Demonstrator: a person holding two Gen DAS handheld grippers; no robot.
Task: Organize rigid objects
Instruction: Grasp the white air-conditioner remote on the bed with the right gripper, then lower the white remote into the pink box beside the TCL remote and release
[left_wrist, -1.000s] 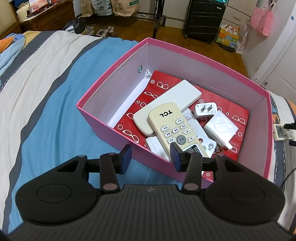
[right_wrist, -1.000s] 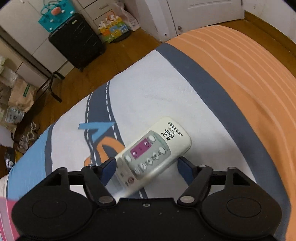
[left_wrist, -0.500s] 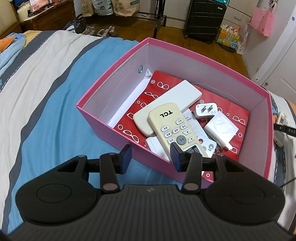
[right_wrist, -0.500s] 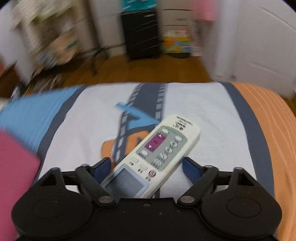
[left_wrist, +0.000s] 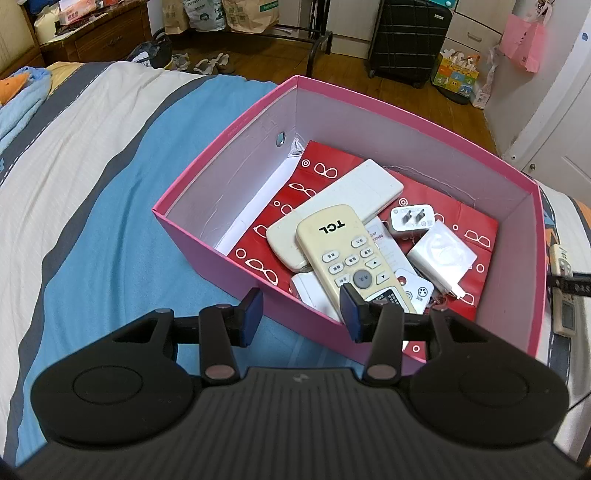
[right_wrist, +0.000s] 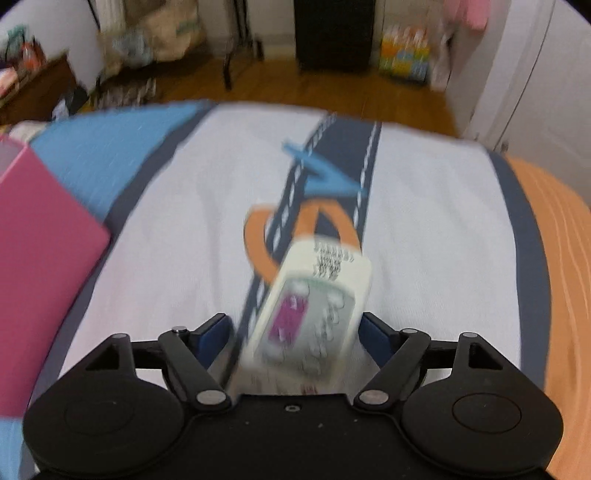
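Observation:
A pink box (left_wrist: 229, 258) sits on the bed and holds a cream TCL remote (left_wrist: 343, 247), a long white remote (left_wrist: 354, 192), a white plug adapter (left_wrist: 412, 219) and a white charger (left_wrist: 439, 258). My left gripper (left_wrist: 301, 310) is open and empty, just in front of the box's near wall. My right gripper (right_wrist: 295, 332) holds a white remote with a purple panel (right_wrist: 314, 314) lengthwise between its fingers, lifted off the bedspread; the view is blurred. That remote and the right gripper also show past the box's right wall in the left wrist view (left_wrist: 561, 291).
The pink box (right_wrist: 40, 236) is at the left edge of the right wrist view. The striped bedspread (left_wrist: 92, 184) stretches left of the box. A black suitcase (left_wrist: 406, 37), bags and a wooden dresser stand on the floor beyond the bed.
My right gripper has lifted the purple-panel remote off the bed and swung left toward the pink box; the remote now points more forward. The left gripper has not moved.

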